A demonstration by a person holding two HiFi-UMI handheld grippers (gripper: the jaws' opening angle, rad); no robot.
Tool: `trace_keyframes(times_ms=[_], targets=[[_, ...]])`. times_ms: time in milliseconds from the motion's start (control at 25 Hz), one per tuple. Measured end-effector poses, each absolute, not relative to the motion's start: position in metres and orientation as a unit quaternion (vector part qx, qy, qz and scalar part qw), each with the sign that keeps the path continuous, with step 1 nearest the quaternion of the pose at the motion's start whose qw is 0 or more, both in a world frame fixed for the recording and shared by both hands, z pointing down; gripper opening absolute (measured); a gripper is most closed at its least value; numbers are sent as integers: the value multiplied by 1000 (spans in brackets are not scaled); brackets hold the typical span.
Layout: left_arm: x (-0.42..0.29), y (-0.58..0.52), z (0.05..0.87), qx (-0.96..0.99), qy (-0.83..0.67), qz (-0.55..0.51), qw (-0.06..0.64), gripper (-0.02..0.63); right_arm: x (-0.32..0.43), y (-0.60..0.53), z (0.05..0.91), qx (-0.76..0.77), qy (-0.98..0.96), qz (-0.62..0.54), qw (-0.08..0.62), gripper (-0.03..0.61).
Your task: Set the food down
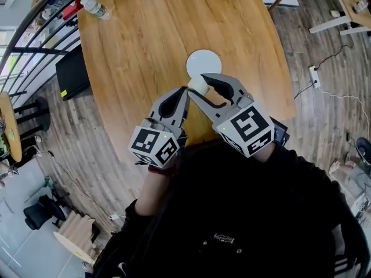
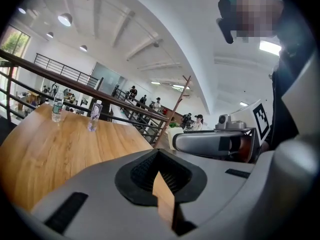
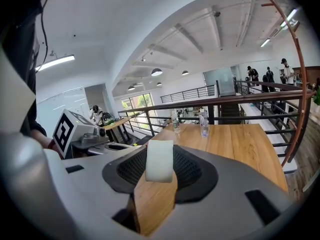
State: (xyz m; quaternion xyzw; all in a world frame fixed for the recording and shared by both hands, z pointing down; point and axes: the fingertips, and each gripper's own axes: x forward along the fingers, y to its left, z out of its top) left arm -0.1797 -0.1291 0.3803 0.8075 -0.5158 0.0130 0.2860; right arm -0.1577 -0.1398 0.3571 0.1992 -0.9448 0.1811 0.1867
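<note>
As seen from the head, pinches a pale cream, rectangular block of food (image 1: 197, 84) between the tips of the grey right claw (image 1: 200, 88), pads pressed on both its sides. Holds that block at the near rim of a flat white round plate (image 1: 206, 59) on the round light-wood surface (image 1: 139, 57); whether touching the plate, cannot tell. Carries the grey left claw (image 1: 186, 92) just beside, tips together, nothing between. Shows two clear plastic bottles (image 3: 202, 123) standing at the far edge.

A black garment (image 1: 249, 213) is worn. The left gripper (image 1: 185, 92) and right gripper (image 1: 197, 85) are moulded in grey, lined with black ribbed pads (image 3: 196, 172), and backed by black-and-white marker cubes (image 1: 154, 146).
</note>
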Motion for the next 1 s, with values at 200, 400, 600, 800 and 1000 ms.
trace_keyframes(times_ms=[200,400,600,800,1000], targets=[[-202,-118,392,779,-544,10,313,5,-167,-147,369,204,-937,210,190,172],[-207,-127,393,775,-549,17,312,5,-173,-159,374,190,-942,205,188,172],[-215,-125,397,774,-557,50,297,5,-189,-161,383,169,-941,227,184,172],[-214,-121,405,770,-556,53,308,5,-193,-159,391,166,-941,225,192,172],[-217,-123,406,769,-555,59,311,5,-186,-160,398,174,-937,227,199,172]])
